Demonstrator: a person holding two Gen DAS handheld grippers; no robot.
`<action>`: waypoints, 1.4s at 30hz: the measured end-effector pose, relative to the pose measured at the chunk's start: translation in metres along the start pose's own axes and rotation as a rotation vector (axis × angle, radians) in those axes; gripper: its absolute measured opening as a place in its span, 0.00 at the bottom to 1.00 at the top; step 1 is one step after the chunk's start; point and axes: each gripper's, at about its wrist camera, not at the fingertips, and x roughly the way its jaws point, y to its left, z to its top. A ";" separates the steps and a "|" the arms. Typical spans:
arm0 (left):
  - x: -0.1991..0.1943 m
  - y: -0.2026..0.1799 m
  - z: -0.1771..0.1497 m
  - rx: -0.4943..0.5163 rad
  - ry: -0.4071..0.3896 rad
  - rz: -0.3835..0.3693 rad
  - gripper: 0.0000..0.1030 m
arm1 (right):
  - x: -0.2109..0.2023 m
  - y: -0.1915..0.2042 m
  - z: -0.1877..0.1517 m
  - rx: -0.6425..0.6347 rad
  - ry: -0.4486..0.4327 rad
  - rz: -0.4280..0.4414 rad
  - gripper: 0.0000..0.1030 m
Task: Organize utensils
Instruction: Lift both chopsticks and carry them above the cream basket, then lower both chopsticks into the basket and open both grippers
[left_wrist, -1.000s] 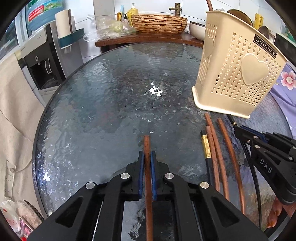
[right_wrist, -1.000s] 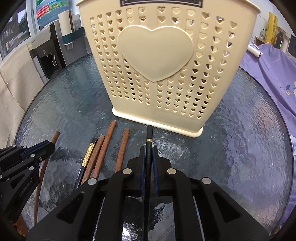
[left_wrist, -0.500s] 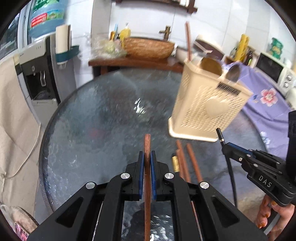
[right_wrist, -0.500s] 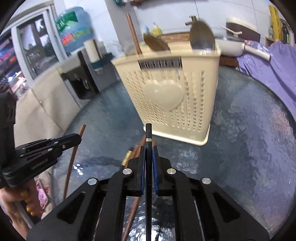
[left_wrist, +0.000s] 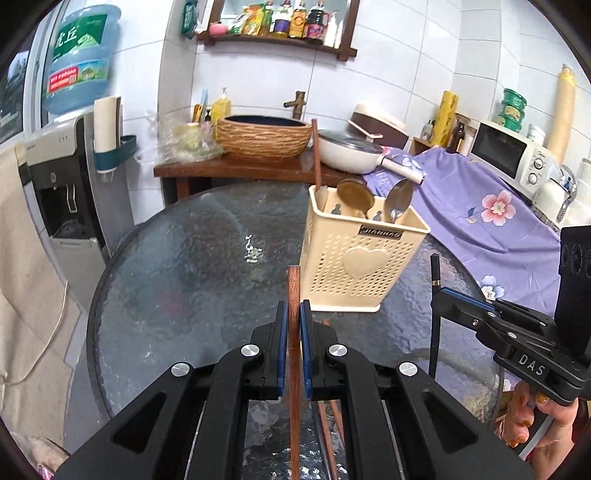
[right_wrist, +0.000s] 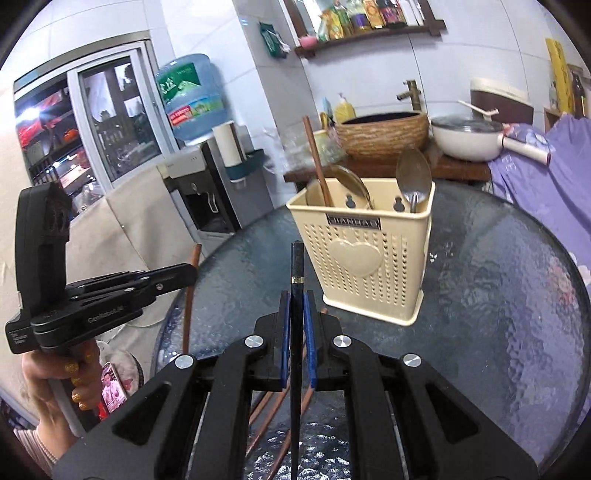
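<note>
Your left gripper (left_wrist: 294, 314) has its jaws closed on a brown wooden chopstick (left_wrist: 294, 288), which sticks out a little past the blue pads (left_wrist: 281, 343) and points toward the cream holder (left_wrist: 356, 266). Your right gripper (right_wrist: 296, 306) is closed in the same way on a black chopstick (right_wrist: 296, 266) with a thin gold ring near its tip. Both grippers are held in the air above the round glass table (left_wrist: 177, 280), and both look down at the holder from the near side.

The holder stands upright on the table, with a heart shape on its front wall. Inside it you can see one brown chopstick (right_wrist: 317, 162) leaning at the left end and two spoons (right_wrist: 413, 173) with the bowls up.

Under your grippers, more brown chopsticks (right_wrist: 269, 406) lie on the glass, partly hidden by the gripper bodies; how many they are, I cannot tell. In the right view your left hand (right_wrist: 66, 384) grips the handle of its tool.
</note>
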 end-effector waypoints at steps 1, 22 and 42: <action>-0.003 -0.001 0.001 0.005 -0.007 -0.002 0.06 | -0.002 0.001 0.001 -0.003 -0.004 0.007 0.08; -0.046 -0.016 0.044 0.065 -0.149 -0.010 0.06 | -0.040 0.012 0.048 -0.092 -0.116 -0.001 0.08; -0.071 -0.046 0.185 0.043 -0.290 -0.055 0.06 | -0.072 0.010 0.168 -0.130 -0.218 -0.075 0.08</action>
